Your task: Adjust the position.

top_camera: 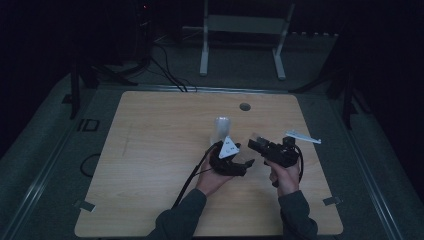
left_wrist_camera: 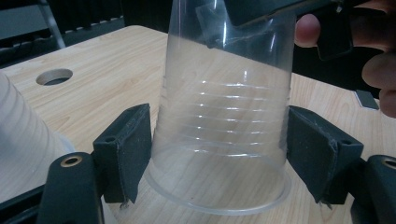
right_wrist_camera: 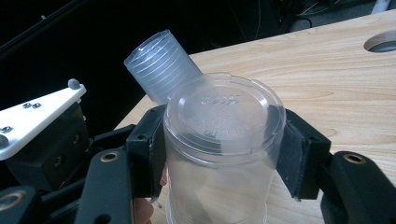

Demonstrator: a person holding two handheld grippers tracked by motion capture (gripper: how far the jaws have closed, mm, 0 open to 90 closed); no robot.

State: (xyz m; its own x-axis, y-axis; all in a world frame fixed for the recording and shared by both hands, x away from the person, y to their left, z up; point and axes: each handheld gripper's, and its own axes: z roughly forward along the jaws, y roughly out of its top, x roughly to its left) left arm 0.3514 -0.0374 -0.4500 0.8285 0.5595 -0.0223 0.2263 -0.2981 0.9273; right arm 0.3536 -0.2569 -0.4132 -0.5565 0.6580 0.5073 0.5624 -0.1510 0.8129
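Note:
A clear plastic cup [right_wrist_camera: 219, 140] hangs upside down over the wooden table [top_camera: 150, 150], in front of me. My right gripper [right_wrist_camera: 219, 154] is shut on it just below its base, pads on both sides. In the high view that right gripper [top_camera: 255, 143] comes in from the right. My left gripper [left_wrist_camera: 219, 149] stands around the cup [left_wrist_camera: 224, 121] just above its rim; its pads sit close beside the walls with a thin gap, and the cup is not squeezed. In the high view the left gripper [top_camera: 247, 162] sits just left of the right one. A stack of clear cups [top_camera: 221, 129] stands upside down behind.
A round cable hole [top_camera: 244, 106] lies in the table's far middle. A white metal stand [top_camera: 245, 25] and cables [top_camera: 167, 70] are on the floor beyond the far edge. Tape tabs [top_camera: 85, 205] mark the front corners.

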